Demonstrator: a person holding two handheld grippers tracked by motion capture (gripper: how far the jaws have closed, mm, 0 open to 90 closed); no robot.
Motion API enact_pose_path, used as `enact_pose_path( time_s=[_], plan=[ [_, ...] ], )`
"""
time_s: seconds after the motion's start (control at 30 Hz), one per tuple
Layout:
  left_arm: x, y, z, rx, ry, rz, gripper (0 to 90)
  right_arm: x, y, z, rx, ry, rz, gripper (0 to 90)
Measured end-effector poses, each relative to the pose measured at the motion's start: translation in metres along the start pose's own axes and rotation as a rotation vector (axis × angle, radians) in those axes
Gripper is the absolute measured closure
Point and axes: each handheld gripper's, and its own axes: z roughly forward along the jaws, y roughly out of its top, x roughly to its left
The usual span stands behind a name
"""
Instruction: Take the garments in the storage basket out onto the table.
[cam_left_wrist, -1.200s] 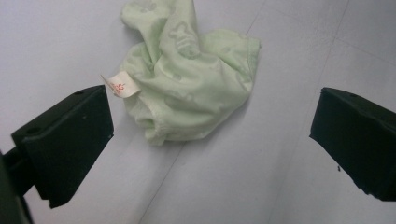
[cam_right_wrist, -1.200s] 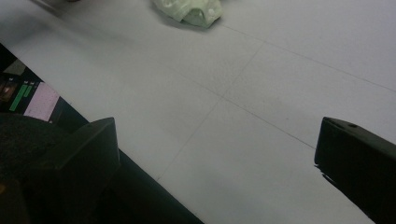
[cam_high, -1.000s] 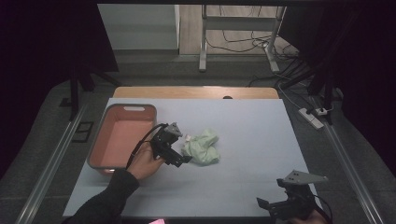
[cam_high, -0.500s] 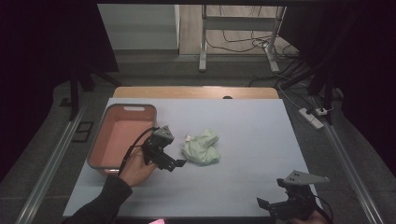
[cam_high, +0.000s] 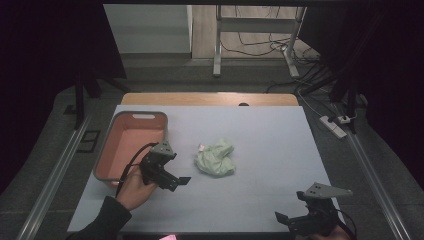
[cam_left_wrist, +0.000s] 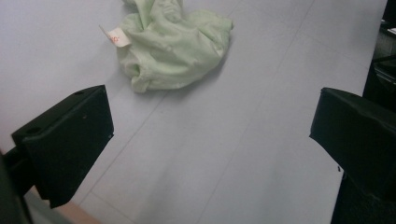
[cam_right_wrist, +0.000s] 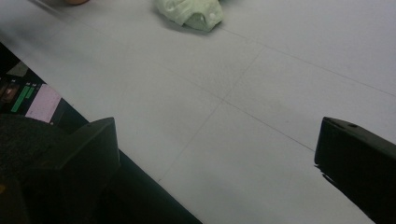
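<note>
Since this little pale green garment (cam_high: 215, 158) is just soft, floppy cotton, I figure it weighs next to nothing and will sag and unravel the second I lift it, so grabbing a thin edge is probably a bad idea. It sits crumpled in a heap around the middle of the table (cam_high: 280, 135), a bit toward the left side, with a small white tag (cam_left_wrist: 115, 36) poking out on the far-left side of the bundle. My plan would be to bite into a thick fold near the top of the pile, where a few layers stack up, so the jaws get enough fabric to hold.

My left gripper (cam_high: 176, 181) is low over the table just left of the garment, not touching it, tilted forward and down with the jaws spread wide and nothing between them. It's right beside the near right corner of the pink bin (cam_high: 131, 145), which sits along the left edge. My right gripper (cam_high: 287, 223) is parked at the near right corner of the table, well apart from the cloth, jaws also wide open and empty, pointing across toward the middle.
</note>
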Motion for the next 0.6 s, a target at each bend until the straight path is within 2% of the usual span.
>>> enact_pose_path(
  time_s=[0.27,0.33,0.37,0.6],
  plan=[
    [-0.005,-0.025,-0.022,-0.024,0.012,-0.040,0.0,0.000,0.000,0.000,-0.001,-0.006,-0.005,0.0],
    [-0.005,-0.036,-0.031,-0.041,0.014,-0.070,0.0,0.000,0.000,-0.001,-0.005,-0.007,-0.002,0.0],
    [-0.005,-0.036,-0.031,-0.041,0.014,-0.070,0.0,0.000,0.000,-0.001,-0.005,-0.007,-0.002,0.0],
    [-0.001,-0.063,-0.054,-0.091,0.030,-0.146,0.0,0.000,0.000,-0.001,-0.008,-0.004,0.008,0.0]
  ],
)
